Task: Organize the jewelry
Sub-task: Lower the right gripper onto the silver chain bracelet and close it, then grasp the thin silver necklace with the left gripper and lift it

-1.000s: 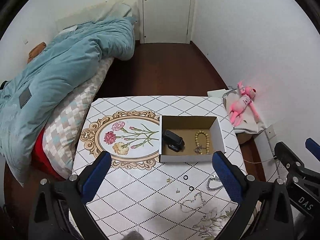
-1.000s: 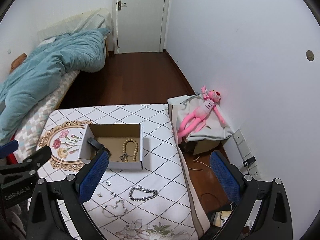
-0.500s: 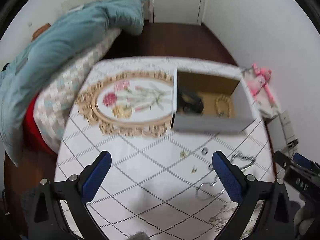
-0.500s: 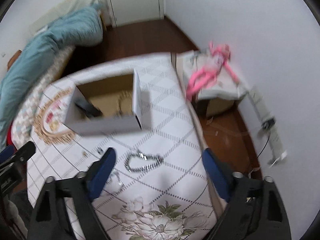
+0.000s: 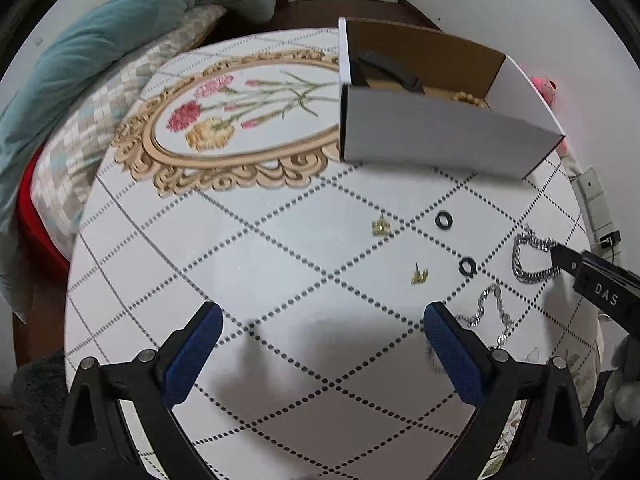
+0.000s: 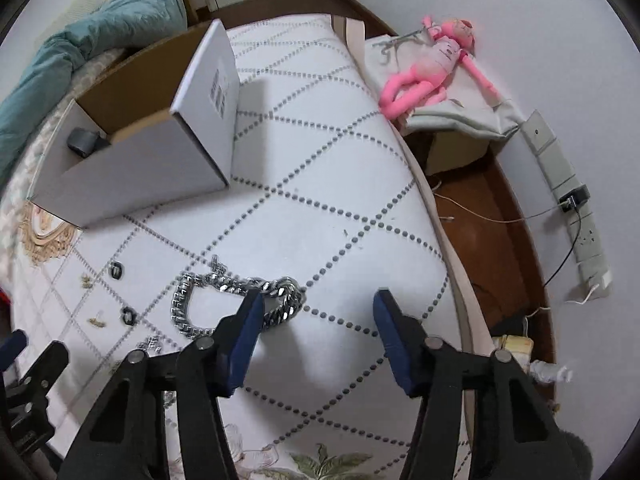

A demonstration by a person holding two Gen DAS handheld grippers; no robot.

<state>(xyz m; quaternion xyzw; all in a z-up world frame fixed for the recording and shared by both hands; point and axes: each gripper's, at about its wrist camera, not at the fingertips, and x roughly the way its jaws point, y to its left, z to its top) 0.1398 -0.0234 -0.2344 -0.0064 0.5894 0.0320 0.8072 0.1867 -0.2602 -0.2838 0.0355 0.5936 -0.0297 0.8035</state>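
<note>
— Right gripper (image 6: 318,302)?
— Closing, nothing clamped; left pad overlapping silver chain bracelet (image 6: 224,296) on tablecloth (image 6: 320,200), near cardboard box (image 6: 160,152).
— Left gripper (image 5: 320,320)?
— Spread wide, empty, above bare cloth.

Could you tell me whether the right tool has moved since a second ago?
Yes. The right tool has dropped toward the patterned white table, now just over the chunky silver chain bracelet, jaws closing.
</note>
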